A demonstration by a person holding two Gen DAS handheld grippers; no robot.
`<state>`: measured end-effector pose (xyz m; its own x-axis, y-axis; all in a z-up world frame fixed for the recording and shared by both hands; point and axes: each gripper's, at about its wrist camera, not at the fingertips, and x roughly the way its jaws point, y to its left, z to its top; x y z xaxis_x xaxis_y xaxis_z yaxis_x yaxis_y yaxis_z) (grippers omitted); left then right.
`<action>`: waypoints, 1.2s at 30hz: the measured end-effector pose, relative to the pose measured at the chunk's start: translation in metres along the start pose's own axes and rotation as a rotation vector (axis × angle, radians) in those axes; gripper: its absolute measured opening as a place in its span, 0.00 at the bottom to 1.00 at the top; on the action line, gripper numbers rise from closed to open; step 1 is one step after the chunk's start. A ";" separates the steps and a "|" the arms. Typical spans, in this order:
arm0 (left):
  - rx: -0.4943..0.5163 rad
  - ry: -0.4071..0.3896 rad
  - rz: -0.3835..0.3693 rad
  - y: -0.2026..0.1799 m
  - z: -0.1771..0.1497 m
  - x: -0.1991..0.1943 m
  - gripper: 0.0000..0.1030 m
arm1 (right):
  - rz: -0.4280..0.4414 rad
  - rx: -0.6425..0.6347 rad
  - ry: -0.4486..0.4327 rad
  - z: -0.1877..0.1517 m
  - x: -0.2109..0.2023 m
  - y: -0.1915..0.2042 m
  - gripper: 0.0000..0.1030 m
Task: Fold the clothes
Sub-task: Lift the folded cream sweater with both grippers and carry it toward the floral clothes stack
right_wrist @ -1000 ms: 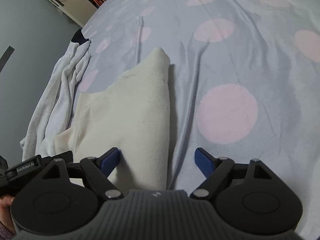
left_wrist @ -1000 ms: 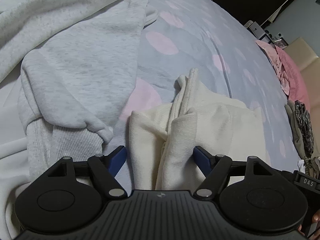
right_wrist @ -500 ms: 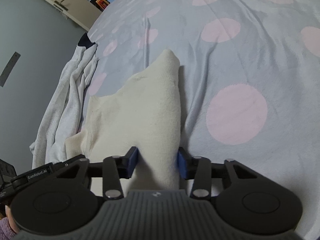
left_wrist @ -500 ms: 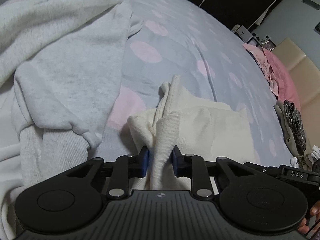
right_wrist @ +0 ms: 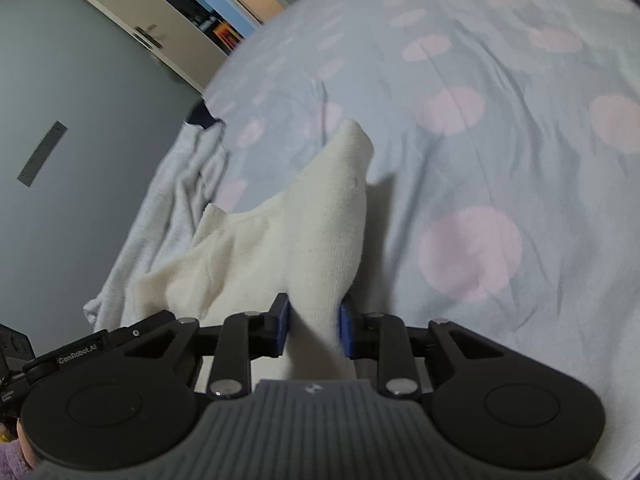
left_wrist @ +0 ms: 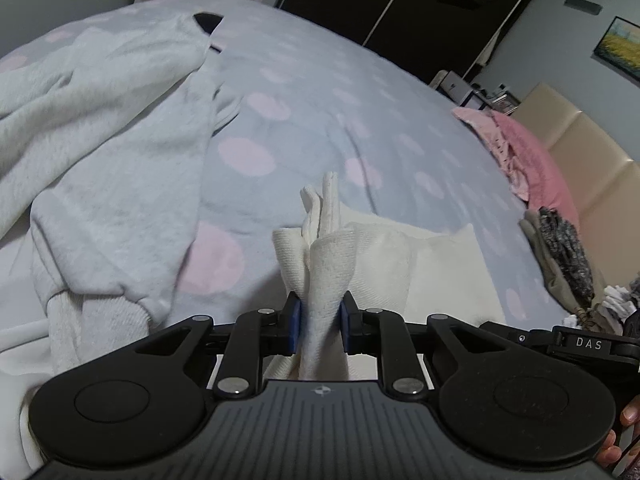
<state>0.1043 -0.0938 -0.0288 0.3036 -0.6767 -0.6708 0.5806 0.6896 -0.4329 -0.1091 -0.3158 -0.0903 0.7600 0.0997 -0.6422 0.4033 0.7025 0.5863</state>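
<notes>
Cream knit garment (left_wrist: 384, 256), ribbed, lies on the polka-dot bedsheet (left_wrist: 304, 128) directly ahead of both my grippers, part flat, part bunched. Left gripper (left_wrist: 319, 322): jaws closing, a thick gathered fold of the cream knit between the 2 blue pads, pads pressing on it from both sides. Right gripper (right_wrist: 313, 325): jaws closing too, a rounded roll of the same cream fabric (right_wrist: 288, 240) pinched between its pads. So I have 2 holds on 1 garment, 1 per hand, at its near edge. Key relation: from each grip the cloth runs away from me, forward along the fingers, ending in a raised peak at the far end in both views; the long axis of the piece between my hands cannot be told with certainty, since neither camera shows the whole span. The flat cream panel spreads to the right of the left grip and to the left of the right grip, so the body of the garment sits between my hands. Neither hand is clearly nearer. Judgement: the fold will likely carry the near edge forward over the far part; slack between the grips could sag. Surroundings: grey sweatshirt (left_wrist: 104, 152) lies to the left, just beside the cream piece; pink clothing (left_wrist: 528, 160) and a dark mottled pile (left_wrist: 568, 252) sit well apart at the far right.
</notes>
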 end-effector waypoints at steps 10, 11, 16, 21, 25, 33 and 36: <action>0.063 -0.060 -0.084 -0.041 0.005 -0.022 0.16 | 0.021 0.006 -0.105 0.005 -0.055 -0.007 0.28; 0.065 -0.058 -0.094 -0.046 0.005 -0.021 0.16 | 0.018 0.012 -0.109 0.006 -0.061 -0.009 0.28; 0.066 -0.047 -0.141 -0.075 0.007 -0.013 0.16 | 0.000 0.034 -0.132 0.017 -0.090 -0.022 0.28; 0.045 -0.034 -0.198 -0.111 0.017 0.010 0.16 | -0.046 0.017 -0.162 0.045 -0.123 -0.035 0.27; 0.022 -0.020 -0.263 -0.150 0.031 0.044 0.16 | -0.104 -0.008 -0.194 0.081 -0.148 -0.056 0.27; -0.025 0.024 -0.340 -0.230 0.066 0.140 0.16 | -0.229 -0.022 -0.257 0.175 -0.174 -0.118 0.27; -0.036 0.049 -0.347 -0.256 0.083 0.186 0.16 | -0.267 -0.027 -0.274 0.213 -0.169 -0.148 0.27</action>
<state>0.0750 -0.4175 0.0066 0.0560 -0.8597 -0.5077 0.6156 0.4301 -0.6603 -0.1890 -0.5871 0.0365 0.7396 -0.2785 -0.6128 0.5946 0.6969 0.4009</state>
